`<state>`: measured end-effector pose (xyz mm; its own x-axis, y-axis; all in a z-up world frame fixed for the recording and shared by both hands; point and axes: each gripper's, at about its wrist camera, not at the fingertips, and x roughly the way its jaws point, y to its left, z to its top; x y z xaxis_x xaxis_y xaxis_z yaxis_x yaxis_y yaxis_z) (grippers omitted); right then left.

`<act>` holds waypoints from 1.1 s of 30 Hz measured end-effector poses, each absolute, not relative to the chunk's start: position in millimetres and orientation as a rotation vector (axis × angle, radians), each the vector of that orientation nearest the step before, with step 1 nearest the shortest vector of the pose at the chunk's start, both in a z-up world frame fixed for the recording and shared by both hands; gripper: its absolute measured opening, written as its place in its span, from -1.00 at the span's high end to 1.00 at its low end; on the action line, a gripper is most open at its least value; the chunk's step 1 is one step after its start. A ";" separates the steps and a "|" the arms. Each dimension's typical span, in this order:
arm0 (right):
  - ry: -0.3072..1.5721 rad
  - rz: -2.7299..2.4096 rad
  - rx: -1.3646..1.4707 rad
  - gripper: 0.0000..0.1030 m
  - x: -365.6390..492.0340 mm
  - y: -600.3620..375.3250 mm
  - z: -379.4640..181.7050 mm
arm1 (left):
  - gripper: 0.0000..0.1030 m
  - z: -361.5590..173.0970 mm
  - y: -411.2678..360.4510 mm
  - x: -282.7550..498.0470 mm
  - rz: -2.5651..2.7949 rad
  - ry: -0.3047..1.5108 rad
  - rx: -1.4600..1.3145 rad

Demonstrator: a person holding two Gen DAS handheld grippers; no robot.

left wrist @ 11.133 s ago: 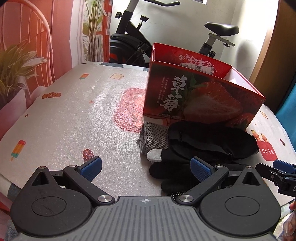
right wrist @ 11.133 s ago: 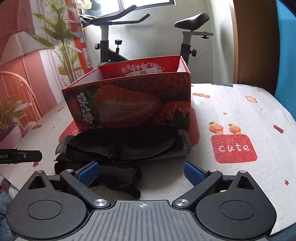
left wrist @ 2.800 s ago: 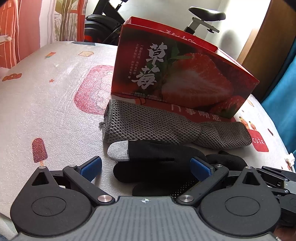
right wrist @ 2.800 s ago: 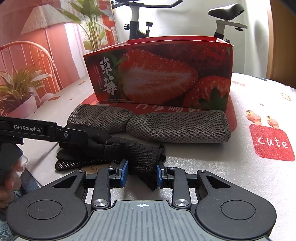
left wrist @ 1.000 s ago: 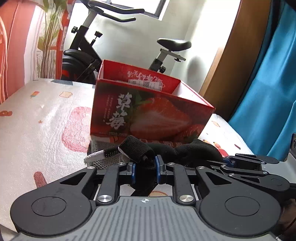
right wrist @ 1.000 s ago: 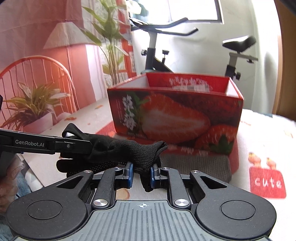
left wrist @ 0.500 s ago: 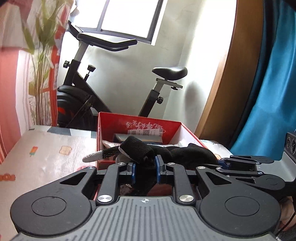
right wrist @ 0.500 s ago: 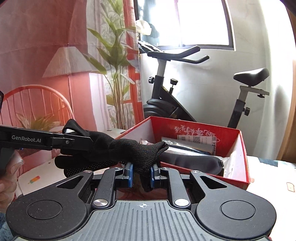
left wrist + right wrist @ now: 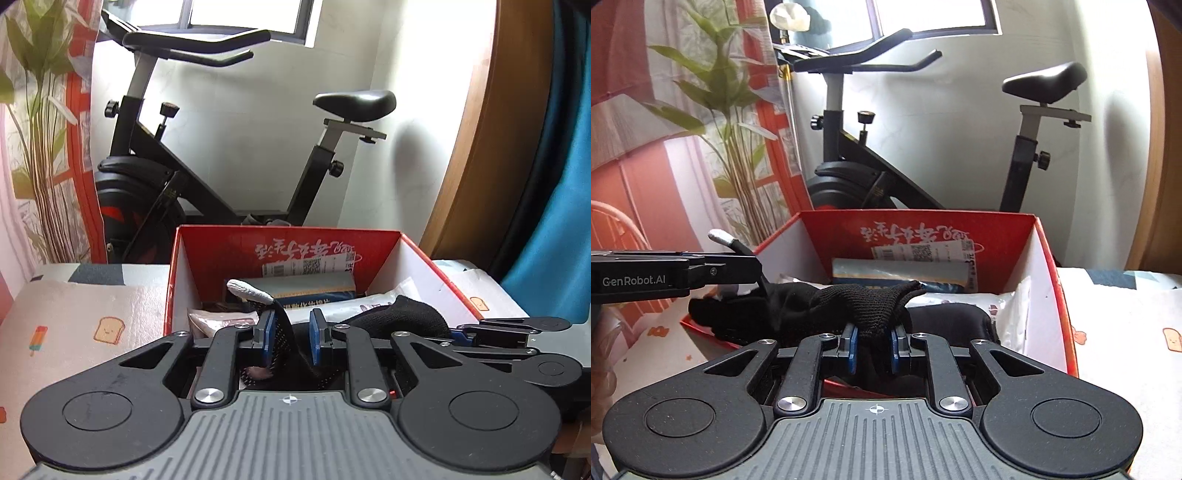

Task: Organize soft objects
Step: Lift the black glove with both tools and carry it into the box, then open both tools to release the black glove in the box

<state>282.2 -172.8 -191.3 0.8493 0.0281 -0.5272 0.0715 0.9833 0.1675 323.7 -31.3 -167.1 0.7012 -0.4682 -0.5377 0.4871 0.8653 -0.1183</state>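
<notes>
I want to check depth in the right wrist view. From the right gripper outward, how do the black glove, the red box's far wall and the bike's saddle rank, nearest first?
1. Black glove: clamped in the right gripper, over the box's near edge.
2. Red box's far wall: behind the glove, centre.
3. Bike's saddle: beyond the box, upper right.

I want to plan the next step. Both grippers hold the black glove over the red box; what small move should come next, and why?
Probably lower the black glove a little into the strawberry box, then release. Both the left gripper and the right gripper hold it above the open box.
</notes>
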 end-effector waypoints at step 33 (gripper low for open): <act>0.432 -0.178 0.059 -0.99 215.2 -169.1 -168.0 | -1.00 -135.7 14.5 259.5 -0.375 0.443 0.031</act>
